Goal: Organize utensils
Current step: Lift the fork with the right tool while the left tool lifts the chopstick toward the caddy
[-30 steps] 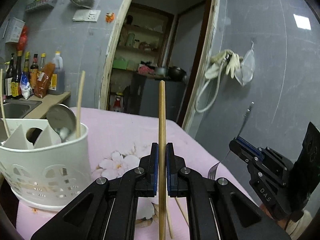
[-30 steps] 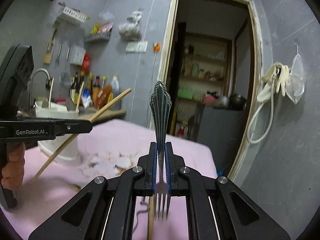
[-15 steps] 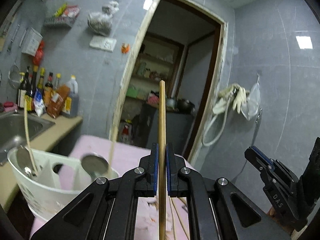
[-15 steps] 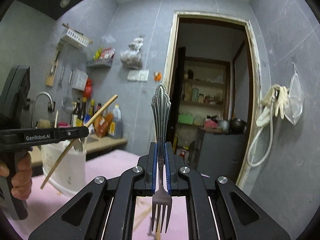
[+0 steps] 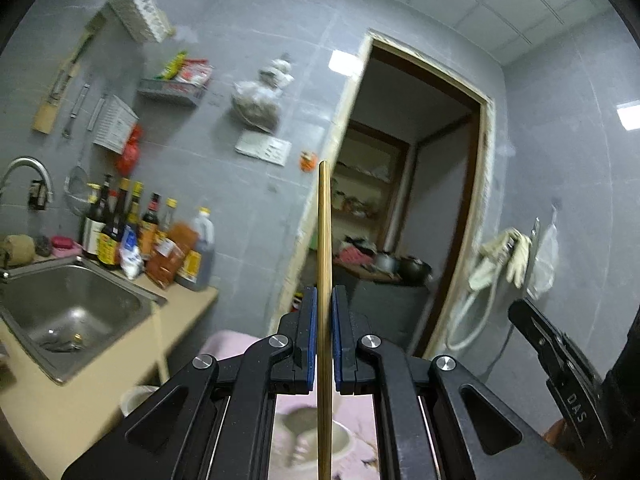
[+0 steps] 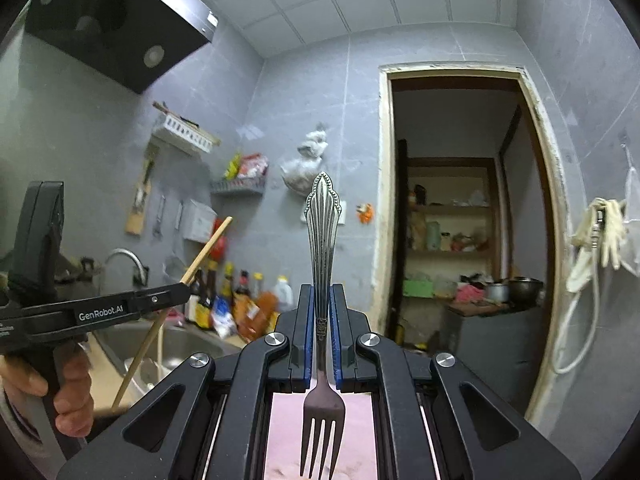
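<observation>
The left black two-finger gripper (image 5: 324, 344) is clamped on a single pale wooden chopstick (image 5: 324, 280), which stands upright between the blue-lined pads (image 5: 310, 340) and runs from below the frame edge to well above the fingertips; under it, blurred, sits a round white plastic utensil holder (image 5: 340, 446) on the pink flowered tablecloth (image 5: 224, 344), near the table's edge toward the stainless steel sink (image 5: 72, 312); a row of dark sauce bottles (image 5: 132, 236) stands on the beige counter behind the sink.

The right black two-finger gripper (image 6: 323, 340) grips an ornate silver metal fork (image 6: 322, 280) by the lower part of its handle, the fluted handle end pointing up and the four tines hanging down over the pink cloth (image 6: 280, 436); in the right wrist view the left gripper (image 6: 176, 294) appears at the left edge, held by a bare hand (image 6: 60, 396), with the chopstick (image 6: 200, 260) slanting through its tip; whether the chopstick's lower end touches anything cannot be told.
</observation>
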Tool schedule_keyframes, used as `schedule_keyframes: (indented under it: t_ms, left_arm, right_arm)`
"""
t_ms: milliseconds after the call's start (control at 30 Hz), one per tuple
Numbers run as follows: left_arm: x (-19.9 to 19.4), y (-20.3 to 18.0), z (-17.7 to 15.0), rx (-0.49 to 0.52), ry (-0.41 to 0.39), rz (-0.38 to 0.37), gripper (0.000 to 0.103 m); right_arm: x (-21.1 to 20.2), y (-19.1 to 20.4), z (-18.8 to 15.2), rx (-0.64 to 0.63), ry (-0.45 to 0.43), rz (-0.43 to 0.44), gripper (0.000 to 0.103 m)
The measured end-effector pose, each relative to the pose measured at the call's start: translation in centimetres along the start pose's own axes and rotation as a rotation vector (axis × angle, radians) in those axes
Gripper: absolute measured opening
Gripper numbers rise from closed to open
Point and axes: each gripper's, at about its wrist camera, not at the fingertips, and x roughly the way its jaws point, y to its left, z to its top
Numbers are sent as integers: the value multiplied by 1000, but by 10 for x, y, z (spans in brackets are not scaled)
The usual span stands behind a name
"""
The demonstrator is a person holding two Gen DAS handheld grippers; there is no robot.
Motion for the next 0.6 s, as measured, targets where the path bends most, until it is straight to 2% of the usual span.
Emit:
schedule_keyframes:
  t_ms: [333,600]
  left_arm:
    - [1,69,15,-148,-75,111,4]
    - [2,92,6,-197,-149,203,4]
  right_arm:
    - [38,24,-5,95,-61,63,5]
    - [64,30,-25,184,-74,92,5]
